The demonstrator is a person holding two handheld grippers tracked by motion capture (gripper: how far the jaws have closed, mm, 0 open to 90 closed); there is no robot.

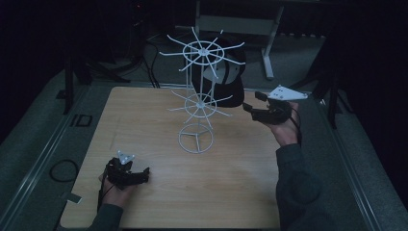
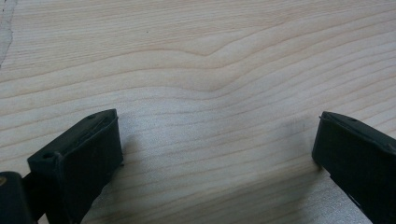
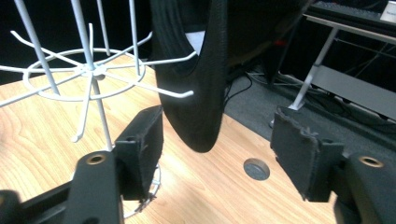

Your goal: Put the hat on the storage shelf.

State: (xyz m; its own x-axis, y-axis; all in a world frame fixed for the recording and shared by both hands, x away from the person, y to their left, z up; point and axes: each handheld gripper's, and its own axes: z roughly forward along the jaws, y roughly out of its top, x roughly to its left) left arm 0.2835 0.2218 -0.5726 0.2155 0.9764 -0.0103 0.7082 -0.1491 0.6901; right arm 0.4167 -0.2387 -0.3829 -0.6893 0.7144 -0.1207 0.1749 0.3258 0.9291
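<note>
- A white wire rack (image 1: pixel 199 91) stands upright near the middle of the wooden worktop (image 1: pixel 231 183), on a round ring base, with two tiers of spokes ending in hooks.
- A black cap (image 1: pixel 226 79) hangs from the upper tier on the rack's far right side; its peak (image 3: pixel 201 93) points down and ends above the worktop, just beside a hook of the lower tier.
- The right gripper (image 1: pixel 251 109) is held level above the worktop's right edge, aimed at the cap, close to it but not touching.
- In the right gripper view its fingers (image 3: pixel 140 149) stand wide apart; the tip of the cap's peak hangs beyond the gap between them, nearer the left finger, and neither pad presses on it.
- A small round dark disc (image 3: pixel 256 169) lies in the worktop below the cap.
- The left gripper (image 1: pixel 144 174) rests low at the near left of the worktop, well apart from the rack.
- Its fingers (image 2: pixel 88 158) are spread wide over bare wood, with nothing between them.
</note>
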